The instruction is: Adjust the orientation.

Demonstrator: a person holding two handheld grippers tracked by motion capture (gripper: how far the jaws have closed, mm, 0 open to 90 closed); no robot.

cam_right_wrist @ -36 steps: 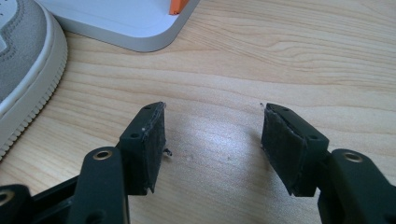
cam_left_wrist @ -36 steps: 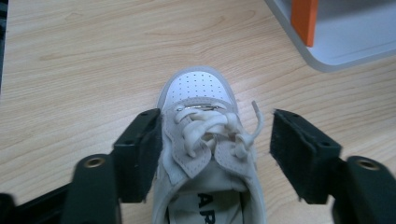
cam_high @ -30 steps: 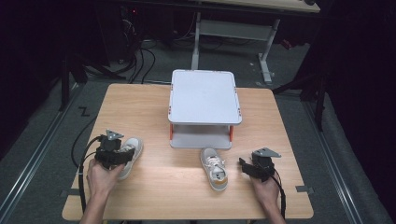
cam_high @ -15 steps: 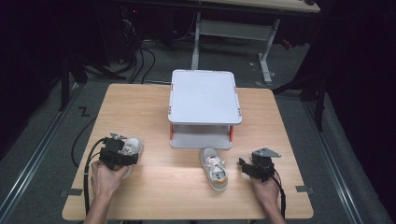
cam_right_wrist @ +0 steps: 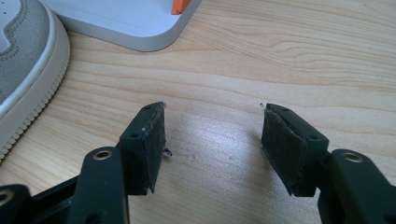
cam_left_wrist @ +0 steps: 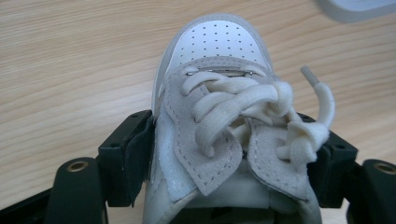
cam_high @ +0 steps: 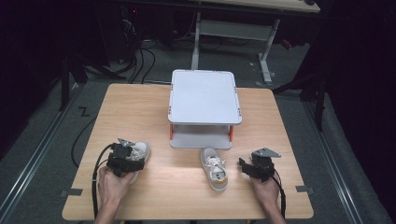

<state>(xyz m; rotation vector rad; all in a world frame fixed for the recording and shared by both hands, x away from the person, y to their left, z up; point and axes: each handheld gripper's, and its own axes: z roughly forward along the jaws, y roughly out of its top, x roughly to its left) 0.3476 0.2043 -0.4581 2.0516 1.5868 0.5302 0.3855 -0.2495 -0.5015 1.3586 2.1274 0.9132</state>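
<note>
A: White stand (cam_high: 204,95) mid-table; second shoe (cam_high: 214,168) just in front of it, between stand and right gripper (cam_high: 252,166); nothing blocks either tool.

B: Left gripper (cam_high: 127,158), front-left of the stand, pinches the pale laced shoe (cam_left_wrist: 224,126) at its sides; right gripper's jaws spread, empty, over bare wood.

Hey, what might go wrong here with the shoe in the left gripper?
1. The left gripper has a jaw on each side of the shoe over soft flaps, so it may slip or twist if lifted.
2. A loose lace sticks out past one jaw and might snag on the rack if the shoe goes there.
3. The other shoe lies near the rack's front, so a low carry may bump it.
</note>
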